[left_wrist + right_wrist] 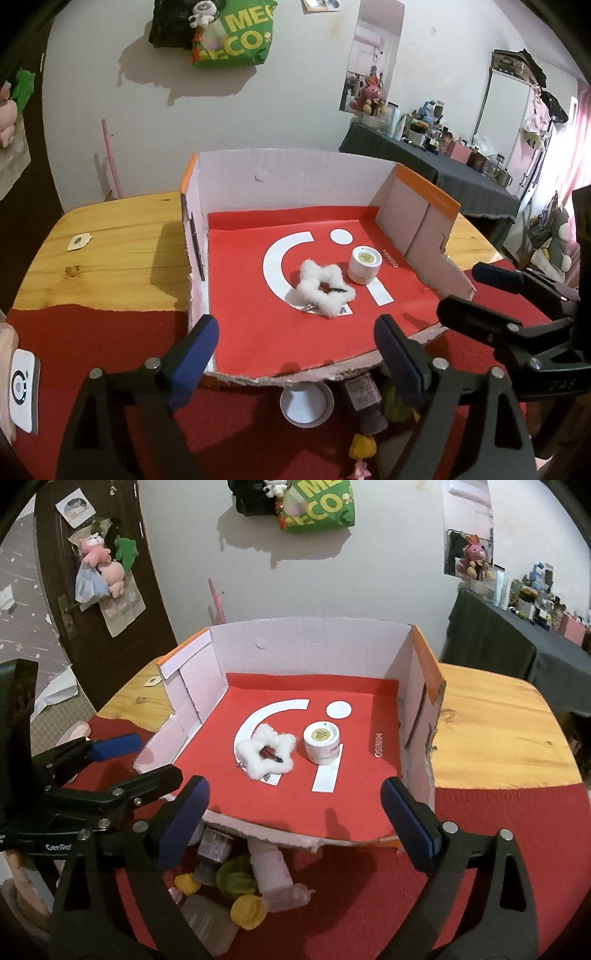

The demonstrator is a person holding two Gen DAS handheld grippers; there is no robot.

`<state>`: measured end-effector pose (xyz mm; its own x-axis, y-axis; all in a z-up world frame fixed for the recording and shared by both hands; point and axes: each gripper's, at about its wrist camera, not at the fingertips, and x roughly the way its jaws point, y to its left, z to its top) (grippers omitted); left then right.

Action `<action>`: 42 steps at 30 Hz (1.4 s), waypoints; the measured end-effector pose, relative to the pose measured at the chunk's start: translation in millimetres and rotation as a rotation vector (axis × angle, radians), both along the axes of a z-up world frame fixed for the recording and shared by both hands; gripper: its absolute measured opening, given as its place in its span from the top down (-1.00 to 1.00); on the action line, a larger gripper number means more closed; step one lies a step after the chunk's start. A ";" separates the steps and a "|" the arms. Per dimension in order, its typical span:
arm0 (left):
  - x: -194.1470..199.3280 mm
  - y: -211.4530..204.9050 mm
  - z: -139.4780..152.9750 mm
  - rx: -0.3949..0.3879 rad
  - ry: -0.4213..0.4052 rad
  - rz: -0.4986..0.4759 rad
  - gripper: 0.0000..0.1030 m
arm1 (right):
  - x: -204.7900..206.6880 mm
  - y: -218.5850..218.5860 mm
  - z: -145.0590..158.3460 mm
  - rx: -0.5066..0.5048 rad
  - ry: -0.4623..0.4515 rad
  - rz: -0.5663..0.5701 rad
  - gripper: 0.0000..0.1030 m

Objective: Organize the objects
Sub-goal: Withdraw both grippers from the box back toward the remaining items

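A lived-in home bedroom: plush toys (99, 563) hang on the door, and a cluttered side table (436, 147) carries cosmetics.

My wall's got a green shopping bag (240, 37) hanging next to a black one (168, 31). Plush toys (101, 563) dangle on the dark door (110, 627). Off to my right, a dark-clothed side table (443, 173) is crammed with bottles and boxes (432, 127).
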<state>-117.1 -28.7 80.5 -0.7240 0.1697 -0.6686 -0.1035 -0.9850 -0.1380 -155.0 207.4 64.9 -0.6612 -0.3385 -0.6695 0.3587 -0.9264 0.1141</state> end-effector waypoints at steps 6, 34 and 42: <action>11.0 0.5 0.1 -0.005 0.010 0.005 -0.76 | 14.4 4.9 0.9 -0.003 0.024 -0.017 -0.84; 38.4 -1.7 -23.0 -0.002 -0.033 0.019 -0.88 | 47.9 7.3 -27.2 0.031 -0.001 -0.020 -0.84; 39.7 -5.5 -34.7 -0.003 -0.062 0.029 -0.88 | 50.6 9.0 -35.8 0.059 -0.009 -0.028 -0.61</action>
